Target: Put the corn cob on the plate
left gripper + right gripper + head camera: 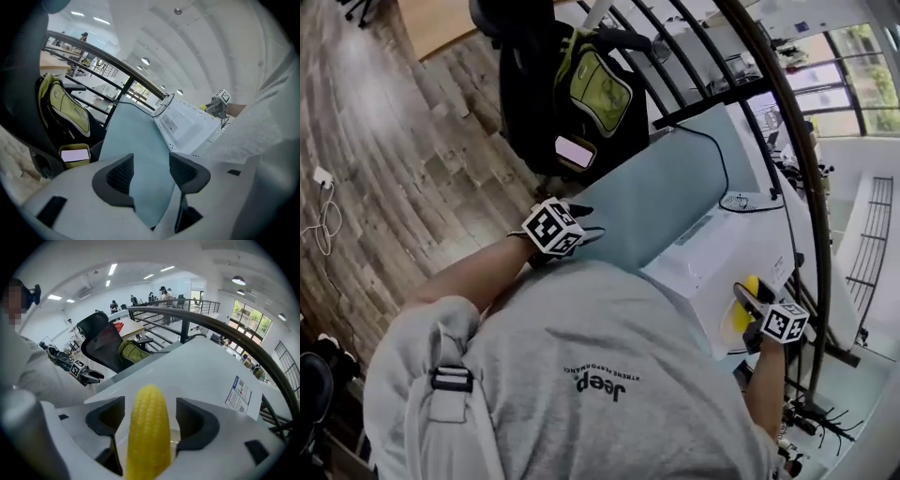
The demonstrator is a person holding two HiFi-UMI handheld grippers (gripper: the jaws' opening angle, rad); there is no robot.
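The right gripper (151,405) has its jaws spread, and the corn cob (149,427) stands in the gap between them. A thin strip of space shows on either side of it, so the pads are not pinching it. The cob's long axis follows the line of the jaws. Its rounded tip points away from the hand and reaches out past the jaw tips, while its thick end sits back near the gripper body.

From above, the cob's yellow tip pokes out beyond the dark jaws at the far right of the scene, over a white surface (211,366) that carries a printed label (240,393). Something yellow lies just under that gripper, but I can't tell whether it is the plate.

The right forearm reaches out from the grey sleeve at the person's right side, and the gripper tips steeply down toward the white surface.

The left gripper (151,171) is out to the left, well apart from the other. Its jaws are also spread with nothing between them, and it is angled gently down over a pale blue panel (136,140). That arm is bent at the elbow. Farther off stand a black chair with a green backpack (598,89) and a dark railing (187,317).
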